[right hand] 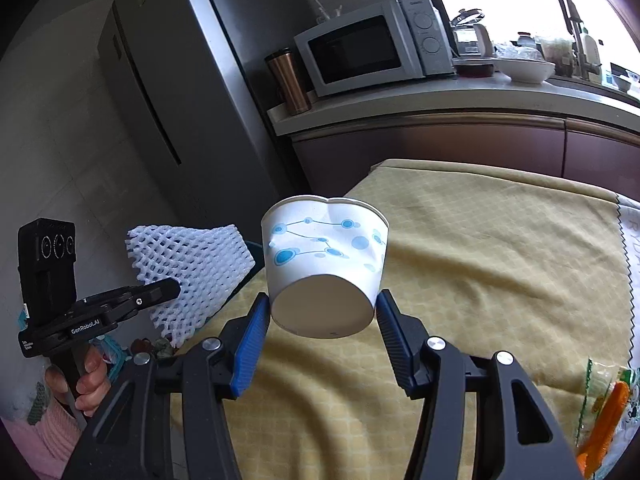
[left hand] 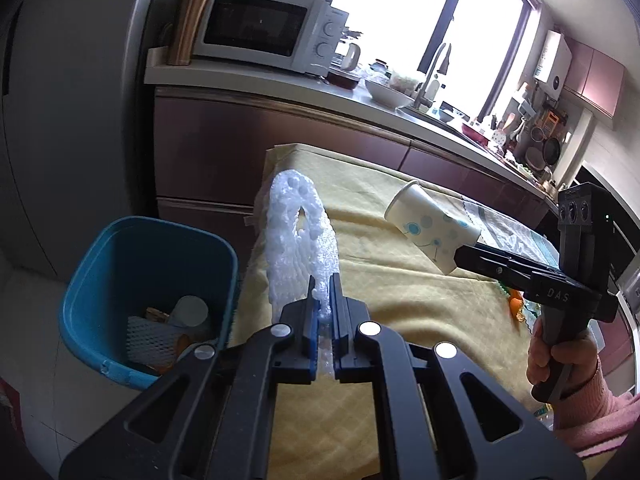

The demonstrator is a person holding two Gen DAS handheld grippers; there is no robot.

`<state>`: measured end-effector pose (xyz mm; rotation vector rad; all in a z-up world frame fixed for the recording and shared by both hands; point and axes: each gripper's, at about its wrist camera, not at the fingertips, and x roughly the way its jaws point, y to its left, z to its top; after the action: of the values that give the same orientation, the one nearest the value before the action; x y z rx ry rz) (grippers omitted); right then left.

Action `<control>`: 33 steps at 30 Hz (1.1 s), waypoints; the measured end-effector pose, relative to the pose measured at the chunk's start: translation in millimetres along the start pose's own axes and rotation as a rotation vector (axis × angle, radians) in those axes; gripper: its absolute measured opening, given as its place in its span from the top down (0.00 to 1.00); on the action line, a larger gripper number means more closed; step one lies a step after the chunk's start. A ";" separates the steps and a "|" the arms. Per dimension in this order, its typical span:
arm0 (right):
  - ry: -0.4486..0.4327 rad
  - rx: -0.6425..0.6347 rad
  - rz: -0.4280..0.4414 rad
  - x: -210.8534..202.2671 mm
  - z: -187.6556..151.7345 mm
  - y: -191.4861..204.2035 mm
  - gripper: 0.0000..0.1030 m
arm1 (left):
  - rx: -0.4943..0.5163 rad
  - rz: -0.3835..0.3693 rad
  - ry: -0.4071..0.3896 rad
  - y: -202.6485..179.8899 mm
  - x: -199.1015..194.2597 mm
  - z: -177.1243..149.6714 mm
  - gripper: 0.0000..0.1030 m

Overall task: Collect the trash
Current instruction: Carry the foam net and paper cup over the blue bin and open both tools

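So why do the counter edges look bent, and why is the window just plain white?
Left wrist view: the wide lens bows the counter and darkens the corners; the window is blown out by daylight. Right wrist view: the same bending on the fridge, glare at top right, yet the paper cup in the right tongs looks sharp.

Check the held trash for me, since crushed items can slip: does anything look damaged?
Yes. The paper cup in the right gripper is dented at its rim, which pinches inward. The foam net in the left gripper looks whole.
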<state>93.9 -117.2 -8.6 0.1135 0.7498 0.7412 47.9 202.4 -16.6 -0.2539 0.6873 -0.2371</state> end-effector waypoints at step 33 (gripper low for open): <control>0.220 -0.241 0.145 134.0 18.9 120.1 0.49 | -0.216 0.229 0.031 125.4 6.7 -15.7 0.95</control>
<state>103.9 62.1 -30.7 -0.1360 0.8610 0.9875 59.2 316.3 -70.8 -0.3753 0.7668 0.0526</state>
